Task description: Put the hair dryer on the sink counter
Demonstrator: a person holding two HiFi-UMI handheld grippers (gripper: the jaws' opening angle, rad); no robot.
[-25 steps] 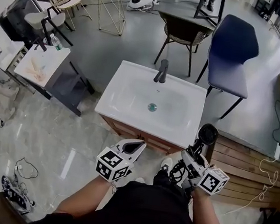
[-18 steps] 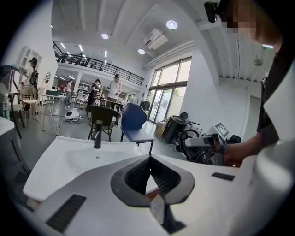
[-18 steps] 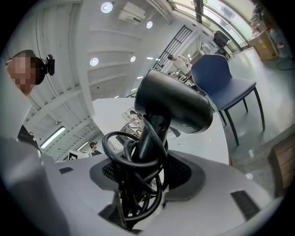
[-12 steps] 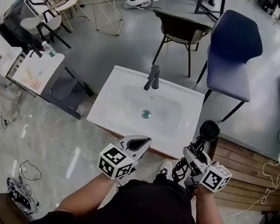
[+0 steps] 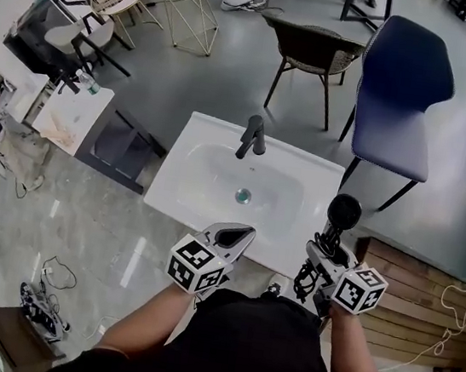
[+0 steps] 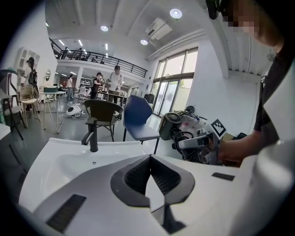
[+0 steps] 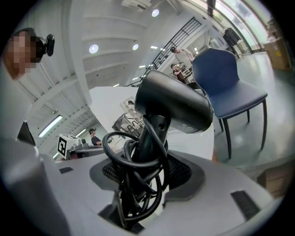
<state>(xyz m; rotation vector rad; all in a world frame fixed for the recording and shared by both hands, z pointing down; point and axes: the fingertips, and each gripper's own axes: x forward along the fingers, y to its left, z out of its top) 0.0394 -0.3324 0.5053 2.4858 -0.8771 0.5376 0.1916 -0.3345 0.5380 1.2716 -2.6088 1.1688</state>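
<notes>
The black hair dryer (image 5: 343, 212) (image 7: 175, 103) stands upright in my right gripper (image 5: 324, 252) (image 7: 145, 170), which is shut on its handle with the coiled black cord bunched against it. It hovers by the right front corner of the white sink counter (image 5: 294, 243). The counter has an oval basin and a dark faucet (image 5: 253, 136) (image 6: 92, 138). My left gripper (image 5: 241, 236) (image 6: 148, 159) is over the counter's front edge, shut, with nothing in it. The left gripper view also shows the hair dryer (image 6: 169, 125) off to the right.
A blue chair (image 5: 402, 84) and a brown wicker chair (image 5: 313, 46) stand behind the sink. Wooden decking (image 5: 413, 283) lies to the right. A small white table (image 5: 71, 111) and a dark stand are to the left. Cables lie on the floor at lower left.
Both grippers have come closer to the sink's front edge. The hair dryer stays gripped in the right one and is now at the counter's right front corner.
</notes>
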